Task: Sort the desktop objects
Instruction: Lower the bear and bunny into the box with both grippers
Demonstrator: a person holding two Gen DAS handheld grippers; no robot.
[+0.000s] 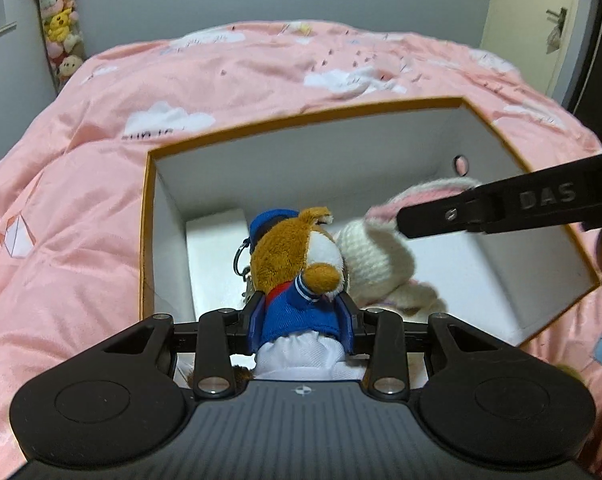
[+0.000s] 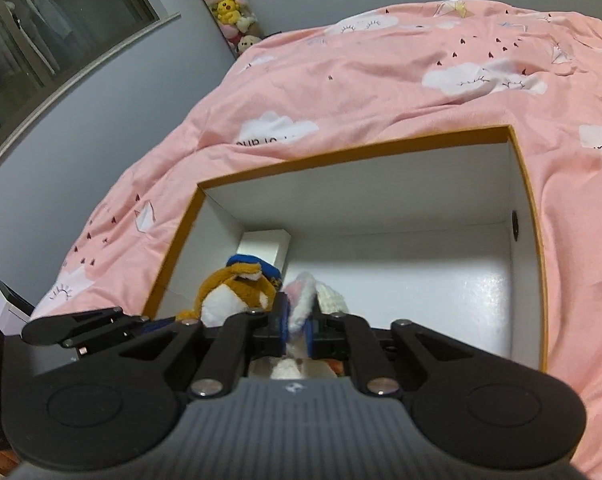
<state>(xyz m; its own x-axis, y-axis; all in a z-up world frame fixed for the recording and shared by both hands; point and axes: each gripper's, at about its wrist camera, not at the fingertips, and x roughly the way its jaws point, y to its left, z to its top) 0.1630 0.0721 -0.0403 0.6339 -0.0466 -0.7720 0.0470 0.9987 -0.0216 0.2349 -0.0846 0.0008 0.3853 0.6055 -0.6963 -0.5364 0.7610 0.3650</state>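
- Risk: plush dog (image 1: 297, 268) and knitted rabbit (image 1: 381, 256) snagging together over box (image 1: 301, 120), dog's keyring (image 1: 241, 260) catching yarn.
- Left gripper (image 1: 301, 320) clamped on dog's blue jacket, centre of box toward 7 o'clock.
- Right gripper (image 2: 297, 328) pinching rabbit's ear, entering left view from 3 o'clock; early slip would drop rabbit askew.
- Readable: "DAS" on right gripper's finger; quilt (image 1: 221, 72) lettering too blurred.

The box (image 1: 421, 128) lies on the quilt (image 1: 101, 160); both toys hang over it.

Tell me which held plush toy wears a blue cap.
The brown plush in the left gripper; the right gripper holds a capless white knitted bunny.
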